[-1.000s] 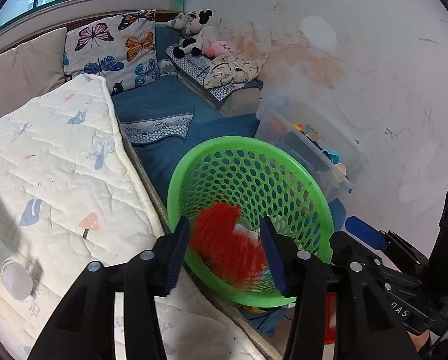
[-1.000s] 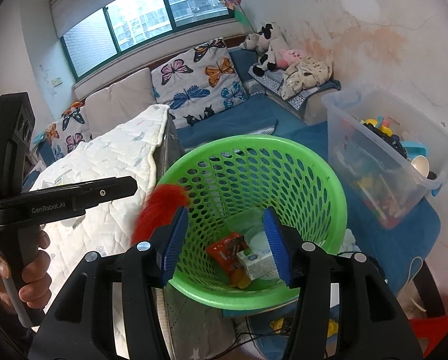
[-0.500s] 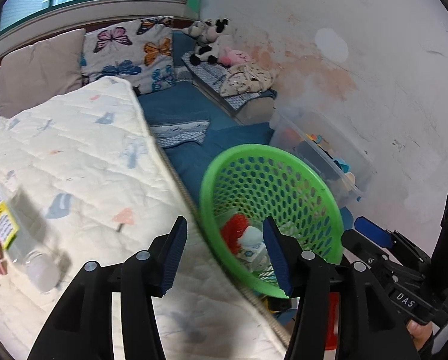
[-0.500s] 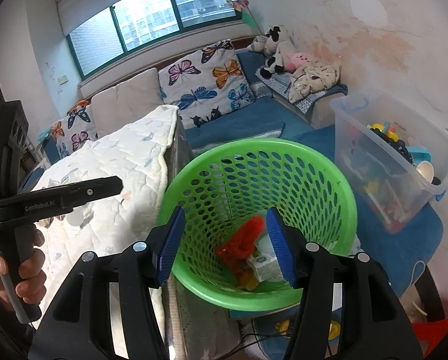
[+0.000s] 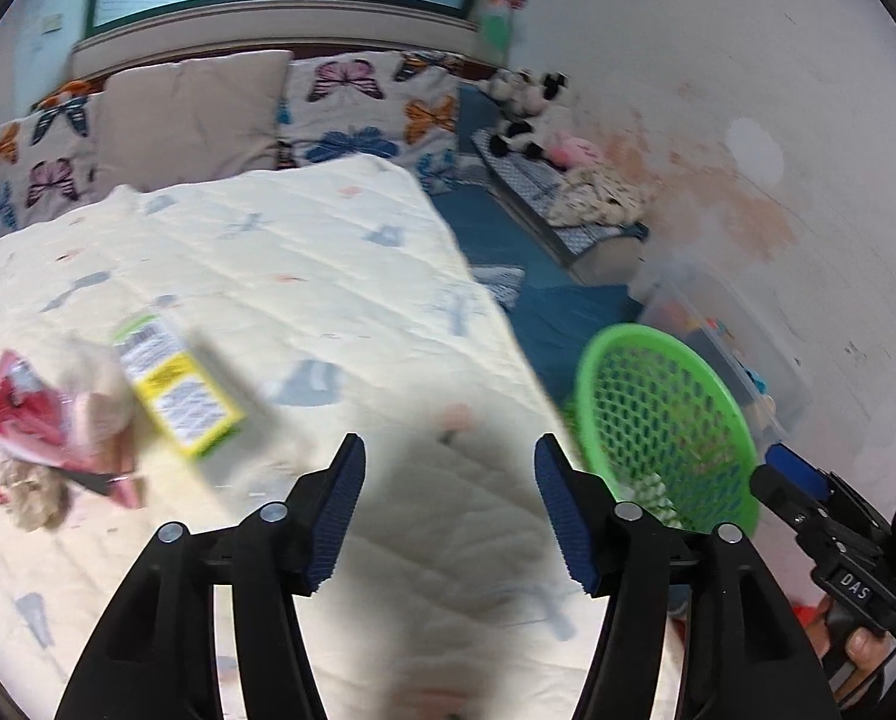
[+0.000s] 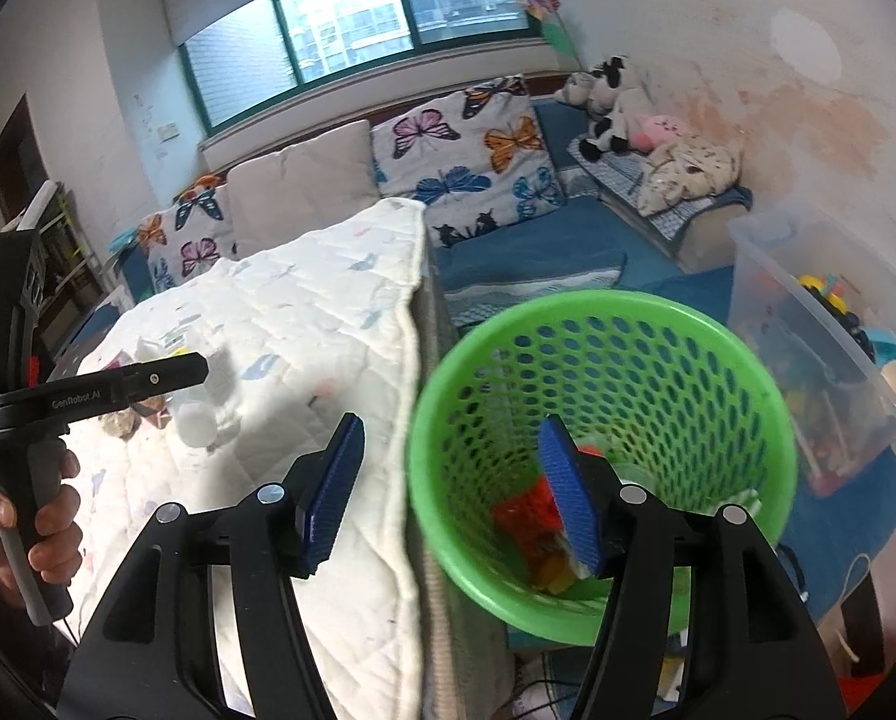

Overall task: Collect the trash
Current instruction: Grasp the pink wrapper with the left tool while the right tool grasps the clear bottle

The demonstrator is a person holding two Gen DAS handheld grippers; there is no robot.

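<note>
From the left wrist, the left tongs [image 5: 448,456] stand apart and empty over the quilt [image 5: 304,276]; ahead to their left lie a yellow-labelled box [image 5: 175,387], a pink wrapper [image 5: 34,414] and a crumpled wad [image 5: 25,489], while the green basket [image 5: 667,426] sits to their right. From the right wrist, the right tongs [image 6: 451,438] are also apart and empty, above the basket's [image 6: 604,312] near rim, with red and yellow trash [image 6: 535,525] at its bottom.

Left wrist: low over quilted bed [image 5: 340,276], facing far window. Right wrist: above green basket [image 6: 604,324]. Both shared.
</note>
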